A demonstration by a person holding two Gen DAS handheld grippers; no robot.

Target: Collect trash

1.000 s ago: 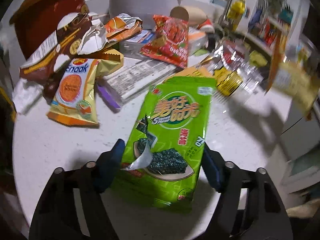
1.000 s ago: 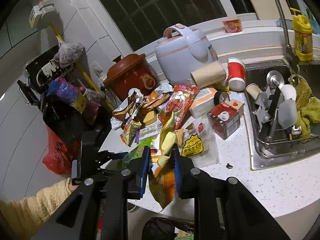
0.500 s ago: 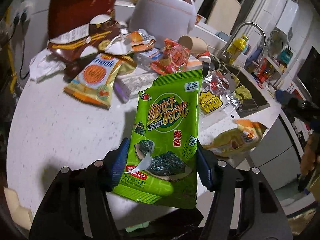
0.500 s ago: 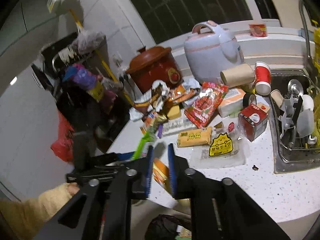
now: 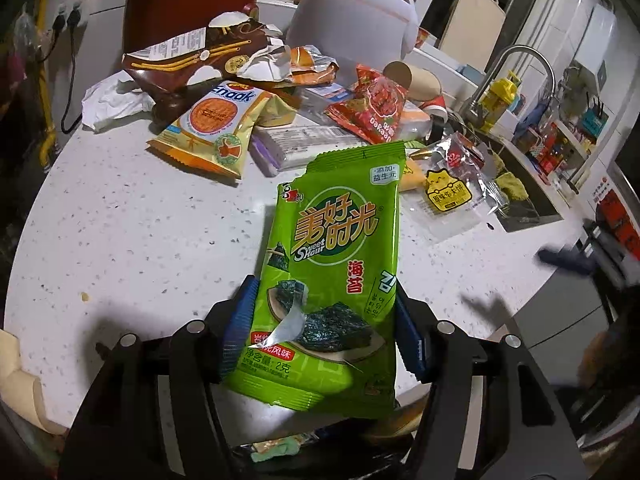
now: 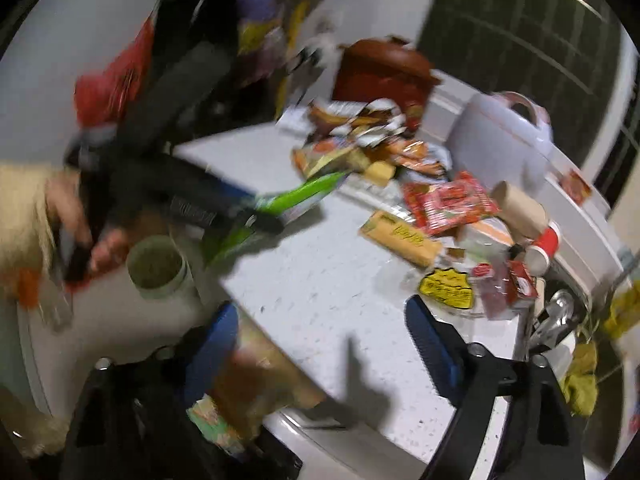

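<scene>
My left gripper (image 5: 322, 330) is shut on a green seaweed snack packet (image 5: 336, 264) and holds it above the near edge of the white counter (image 5: 140, 240). The packet also shows edge-on in the blurred right wrist view (image 6: 296, 200), held by the left gripper (image 6: 256, 216). My right gripper (image 6: 320, 344) is open and empty over the counter's edge. A yellowish wrapper (image 6: 260, 384) blurs just below its left finger. More wrappers lie piled at the back of the counter: a yellow Snaak bag (image 5: 212, 128), a brown bag (image 5: 192, 60), a red packet (image 5: 376, 108).
A red-brown pot (image 5: 188, 4) and a pale rice cooker (image 5: 352, 12) stand behind the pile. A clear packet with a yellow cat label (image 5: 448, 196) lies near the sink (image 5: 516, 184) at the right. A dark trash bag opening (image 5: 320, 448) shows below the counter edge.
My right gripper has opened and let go of the yellow wrapper, which has dropped below the counter edge, and it has swung left. My left gripper has lifted the green packet slightly nearer.
</scene>
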